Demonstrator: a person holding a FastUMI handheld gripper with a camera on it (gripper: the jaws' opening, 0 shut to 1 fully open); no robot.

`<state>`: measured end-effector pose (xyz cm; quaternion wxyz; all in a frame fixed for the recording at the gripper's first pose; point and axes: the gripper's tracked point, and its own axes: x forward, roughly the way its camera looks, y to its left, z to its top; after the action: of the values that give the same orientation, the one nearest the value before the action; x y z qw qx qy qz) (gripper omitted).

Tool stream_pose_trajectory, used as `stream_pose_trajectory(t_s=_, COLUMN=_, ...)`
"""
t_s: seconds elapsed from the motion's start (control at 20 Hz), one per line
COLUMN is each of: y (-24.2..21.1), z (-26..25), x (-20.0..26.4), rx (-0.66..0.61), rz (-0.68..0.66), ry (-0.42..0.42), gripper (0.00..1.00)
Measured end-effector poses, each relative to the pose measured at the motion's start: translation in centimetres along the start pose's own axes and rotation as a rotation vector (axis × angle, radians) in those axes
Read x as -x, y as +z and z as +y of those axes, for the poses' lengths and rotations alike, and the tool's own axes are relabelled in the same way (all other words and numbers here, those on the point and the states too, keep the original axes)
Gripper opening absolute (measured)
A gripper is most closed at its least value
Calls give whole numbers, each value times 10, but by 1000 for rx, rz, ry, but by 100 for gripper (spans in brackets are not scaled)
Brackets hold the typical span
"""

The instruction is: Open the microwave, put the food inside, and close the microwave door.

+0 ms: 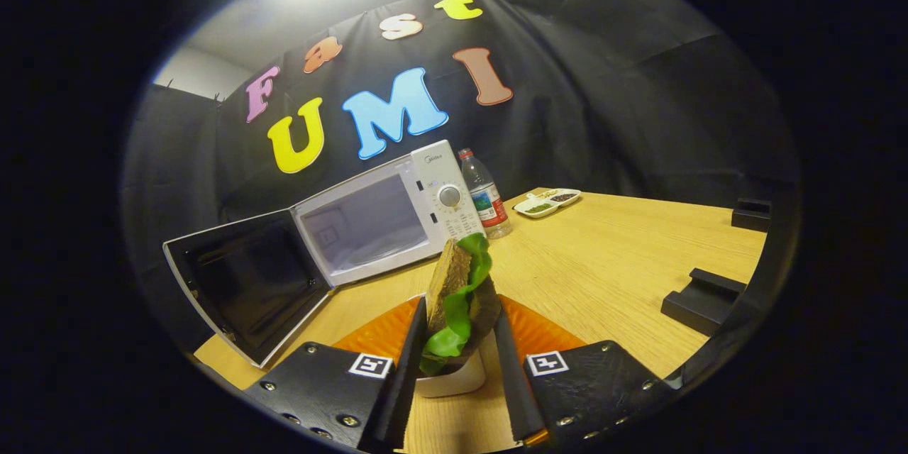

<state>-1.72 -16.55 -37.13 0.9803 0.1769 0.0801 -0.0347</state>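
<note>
The gripper [460, 362] has its two fingers closed in on a sandwich [457, 298], one finger pressing on each side, so the jaws pinch it between them. The sandwich stands nearly upright, brown bread with a green lettuce leaf curling out along its top and down its front edge. Its lower end sits in or just above a small white dish [454, 381], and whether the two touch cannot be told. Beneath the dish and the fingers lies an orange plate [539, 332] on the wooden table [603, 269]. Beyond the fingers, on the far side of the table, stands the white microwave [386, 216] with its door [248, 284] swung fully open to the side; the lit white cavity [365, 227] holds no food that can be seen. Just beside the microwave's control panel stands a clear plastic bottle [484, 193] with a red cap, upright. Farther along the table's far edge rests a white divided dish [547, 203] with several compartments, one holding something green and another something dark; the contents are too small to identify. Two black blocks [702, 291] sit well apart from the sandwich, toward the table's other side.
</note>
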Motion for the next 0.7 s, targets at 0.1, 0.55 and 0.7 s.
stream_pose_trajectory(t_s=0.1, y=3, z=0, x=-2, rx=-9, rz=-1, ry=-11, gripper=37)
stream_pose_trajectory(t_s=0.55, y=43, z=35, x=16, rx=100, rz=-78, ry=-31, gripper=26)
stream_pose_trajectory(t_s=0.7, y=53, z=67, x=11, rx=125, rz=-92, ry=13, gripper=26)
